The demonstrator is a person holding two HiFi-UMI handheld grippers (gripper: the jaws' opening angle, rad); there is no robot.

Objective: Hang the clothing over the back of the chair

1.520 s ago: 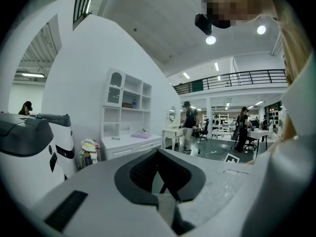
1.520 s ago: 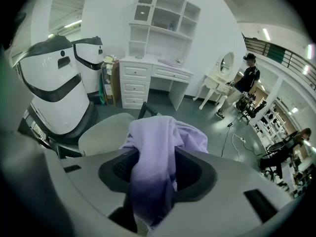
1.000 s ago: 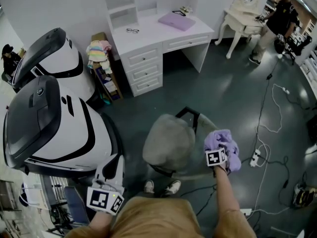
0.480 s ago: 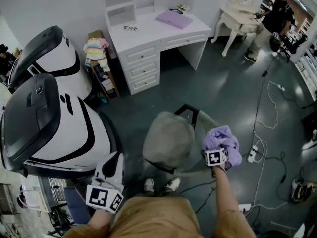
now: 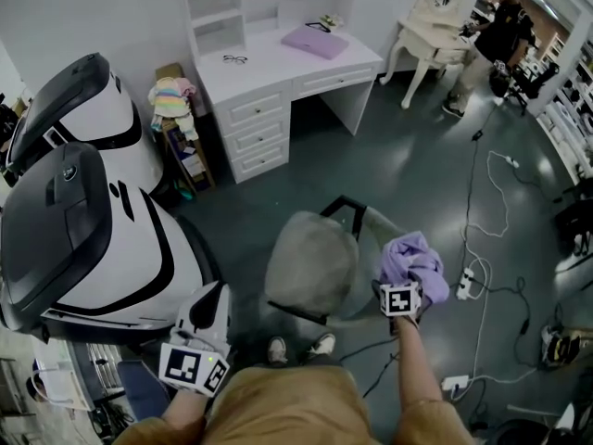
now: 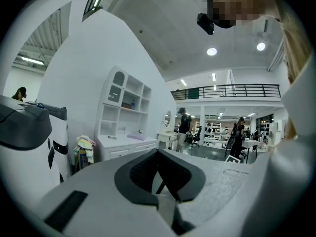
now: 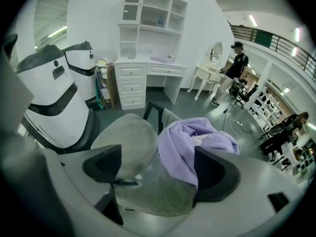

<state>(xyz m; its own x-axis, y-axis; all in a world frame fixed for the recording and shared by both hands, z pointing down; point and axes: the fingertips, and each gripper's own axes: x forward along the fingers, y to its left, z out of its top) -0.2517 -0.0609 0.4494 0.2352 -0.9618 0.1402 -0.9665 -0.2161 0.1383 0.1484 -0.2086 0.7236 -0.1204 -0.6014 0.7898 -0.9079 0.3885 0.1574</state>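
Right tool [image 7: 163, 176] jaws just opened wide, letting go; purple clothing [image 7: 197, 142] stayed bunched over chair [image 5: 310, 267] edge, centre-right. Left tool [image 6: 160, 179] closed, empty. Hanging seemingly done; straightening perhaps left.

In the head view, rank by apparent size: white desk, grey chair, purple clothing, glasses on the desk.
1. white desk
2. grey chair, helped by being nearer the camera
3. purple clothing
4. glasses
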